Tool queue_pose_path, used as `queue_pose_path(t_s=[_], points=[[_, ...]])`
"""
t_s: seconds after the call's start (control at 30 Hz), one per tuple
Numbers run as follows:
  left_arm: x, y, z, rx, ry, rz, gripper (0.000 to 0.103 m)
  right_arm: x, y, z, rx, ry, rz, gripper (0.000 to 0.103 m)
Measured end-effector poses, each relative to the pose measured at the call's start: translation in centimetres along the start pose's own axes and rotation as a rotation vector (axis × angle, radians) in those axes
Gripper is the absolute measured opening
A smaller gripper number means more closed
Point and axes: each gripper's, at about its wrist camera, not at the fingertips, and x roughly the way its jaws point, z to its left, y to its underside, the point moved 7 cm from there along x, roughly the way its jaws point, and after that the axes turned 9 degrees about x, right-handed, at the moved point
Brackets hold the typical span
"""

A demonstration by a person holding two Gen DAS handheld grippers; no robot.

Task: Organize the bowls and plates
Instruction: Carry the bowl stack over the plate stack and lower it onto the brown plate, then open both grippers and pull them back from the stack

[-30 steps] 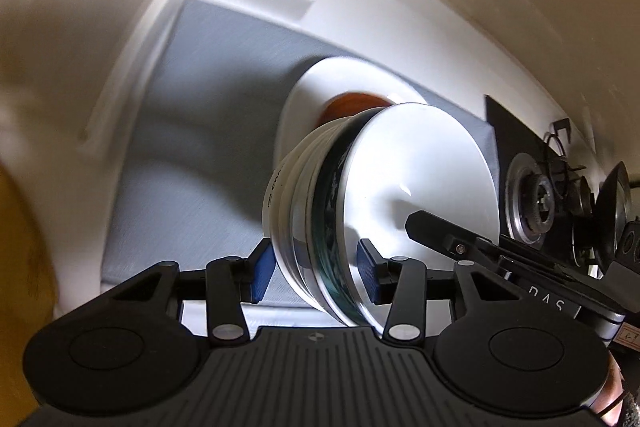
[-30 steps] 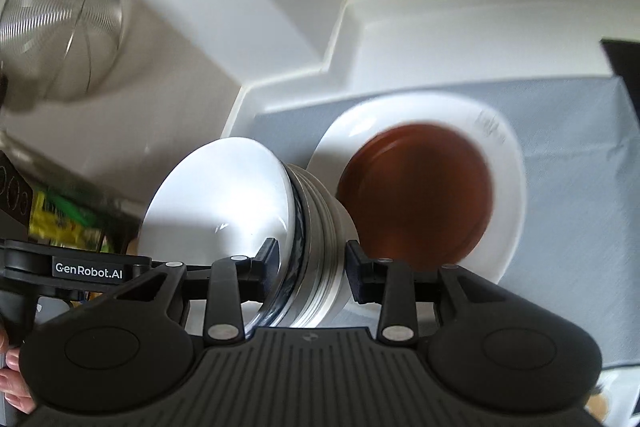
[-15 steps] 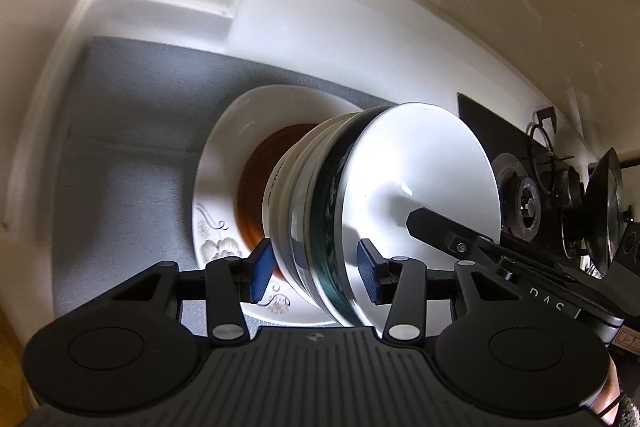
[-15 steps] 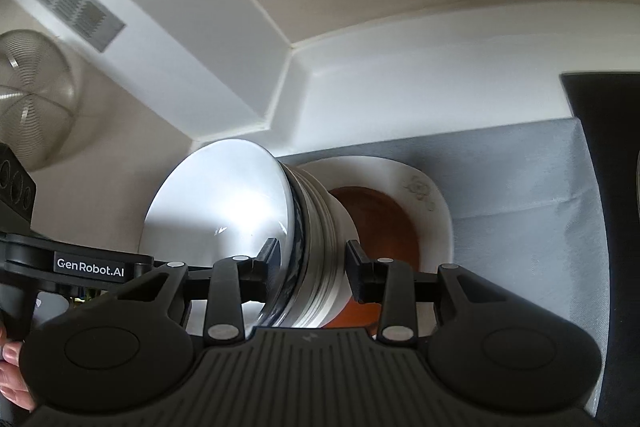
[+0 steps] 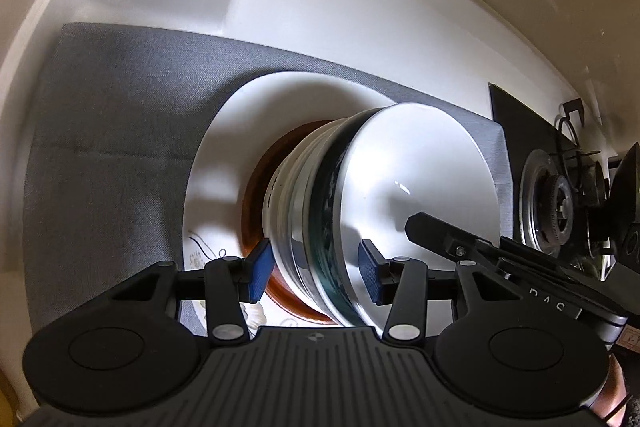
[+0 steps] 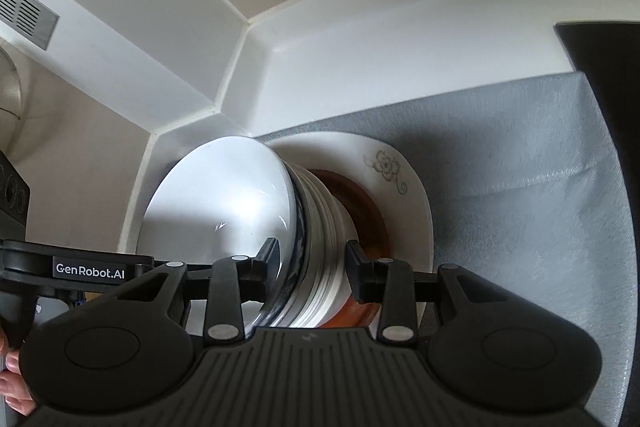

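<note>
The bowl stack (image 5: 360, 211), glossy white nested ceramic with one dark-patterned rim, sits over the brown dish (image 6: 360, 211) at the middle of the white flowered plate (image 5: 224, 163). My left gripper (image 5: 316, 269) and right gripper (image 6: 312, 263) each clamp the stack's rims. I judge this the set-down; next I need contact confirmed, then a gentle release.

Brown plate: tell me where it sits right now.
The brown plate lies in the middle of the large white floral plate on the grey mat, directly under the stack of bowls held between both grippers; the left-wrist view shows it too.
</note>
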Motion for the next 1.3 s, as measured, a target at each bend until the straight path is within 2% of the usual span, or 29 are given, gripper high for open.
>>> queue_pose_path(t_s=[0.17, 0.2, 0.23, 0.3, 0.33, 0.4, 0.57, 0.63, 0.67, 0.73, 0.8, 0.87, 0.93, 1.03, 1.17, 1.3], points=[[0.2, -0.1, 0.1, -0.024, 0.022, -0.044, 0.048, 0.0, 0.2, 0.2, -0.023, -0.022, -0.014, 0.050], [-0.2, 0.1, 0.1, -0.022, 0.016, -0.061, 0.050, -0.3, 0.2, 0.0, -0.006, -0.034, -0.017, 0.053], [-0.8, 0.3, -0.1, -0.014, -0.007, -0.080, 0.051, -0.9, 0.2, -0.1, 0.011, -0.046, -0.028, 0.063], [-3.1, 1.0, -0.5, 0.019, -0.073, -0.132, 0.058, -2.5, 0.5, -0.2, 0.020, -0.013, -0.052, 0.080], [-4.6, 1.4, -1.0, 0.033, -0.102, -0.166, 0.061, -3.7, 0.7, -0.1, 0.010, 0.012, -0.068, 0.082], [-7.9, 2.6, -2.0, 0.045, -0.156, -0.220, 0.077, -6.3, 1.6, 1.0, -0.040, 0.044, -0.107, 0.085], [-16.6, 5.5, -6.8, 0.127, -0.260, -0.340, 0.103, -12.9, 5.1, 5.4, -0.145, 0.097, -0.178, 0.089], [-19.2, 6.7, -8.9, 0.142, -0.304, -0.375, 0.103, -15.6, 6.3, 7.3, -0.160, 0.093, -0.203, 0.090], [-20.0, 7.1, -9.8, 0.149, -0.336, -0.359, 0.103, -16.9, 6.7, 8.2, -0.156, 0.095, -0.217, 0.091], [-21.1, 8.0, -11.3, 0.157, -0.391, -0.327, 0.103, -19.4, 7.6, 9.8, -0.148, 0.089, -0.233, 0.100], [-22.2, 8.9, -12.6, 0.160, -0.410, -0.344, 0.103, -21.6, 8.4, 11.2, -0.167, 0.092, -0.243, 0.100], [-23.5, 10.0, -13.5, 0.174, -0.408, -0.364, 0.102, -23.2, 9.1, 12.4, -0.221, 0.142, -0.264, 0.100], [-24.6, 11.0, -14.1, 0.176, -0.439, -0.392, 0.102, -24.5, 9.7, 13.2, -0.245, 0.209, -0.280, 0.101], [-25.7, 12.2, -14.6, 0.173, -0.482, -0.413, 0.102, -25.7, 10.4, 13.9, -0.255, 0.269, -0.285, 0.101], [-26.3, 13.2, -14.9, 0.175, -0.474, -0.382, 0.102, -25.9, 11.2, 13.7, -0.238, 0.339, -0.262, 0.102], [-26.7, 13.7, -15.1, 0.173, -0.487, -0.387, 0.102, -26.0, 11.9, 13.6, -0.216, 0.350, -0.241, 0.102]])
